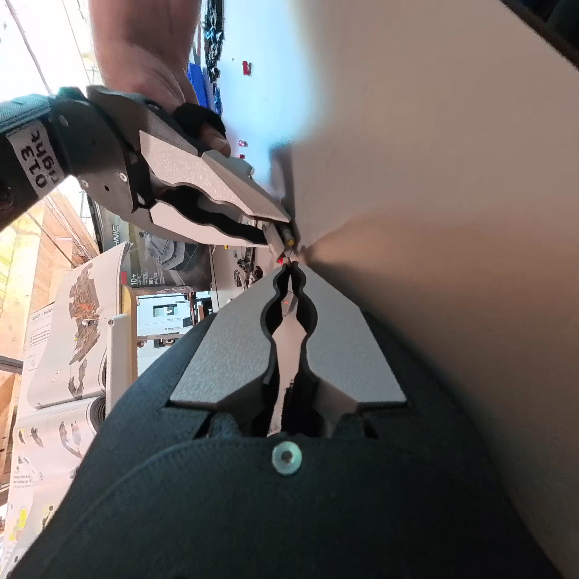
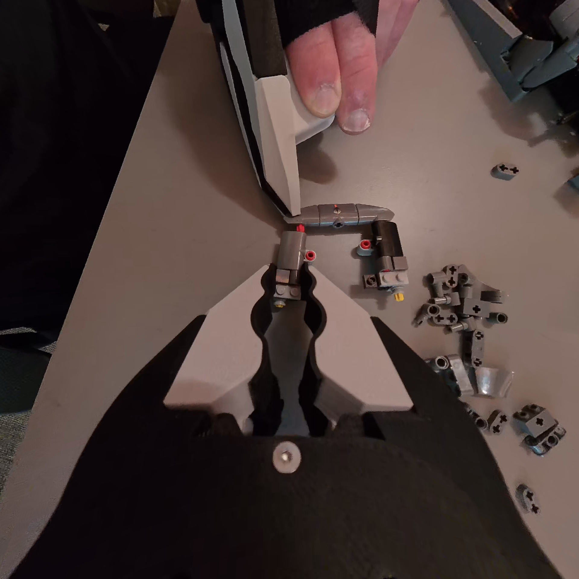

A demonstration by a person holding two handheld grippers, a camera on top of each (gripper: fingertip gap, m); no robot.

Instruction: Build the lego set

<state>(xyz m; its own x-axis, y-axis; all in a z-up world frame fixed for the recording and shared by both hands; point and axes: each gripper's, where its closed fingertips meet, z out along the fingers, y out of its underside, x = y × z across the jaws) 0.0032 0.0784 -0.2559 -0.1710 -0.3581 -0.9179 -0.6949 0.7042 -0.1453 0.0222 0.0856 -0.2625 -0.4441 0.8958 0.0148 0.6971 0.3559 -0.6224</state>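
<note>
**While both claws pinch brick pieces, the joint between them stays hard to read**

Because the grey bench (image 2: 188,188) is wide and bare at its near edge, both pieces sit close to that edge. A printed box (image 1: 166,250) and an open booklet (image 1: 78,329) stand behind. The right claw (image 2: 286,275) is closed on a small grey block stack (image 2: 291,250), with its pads against the stack's lower sides. The left claw (image 1: 289,266) is shut, and its tip pinches the thin left end of a long grey bar (image 2: 344,216).

A twin stack (image 2: 388,250) already sits under the bar's far end. A heap of loose grey connectors (image 2: 457,304) lies well to the right. A red pin (image 2: 300,227) tops the held stack, just below the bar.

I judge that the work goes best with the stack kept square in the pads and the bar held level, since so thin a hold could twist.

In the left wrist view the meeting point is blurred. Whether the pin touches the bar cannot be told.
</note>
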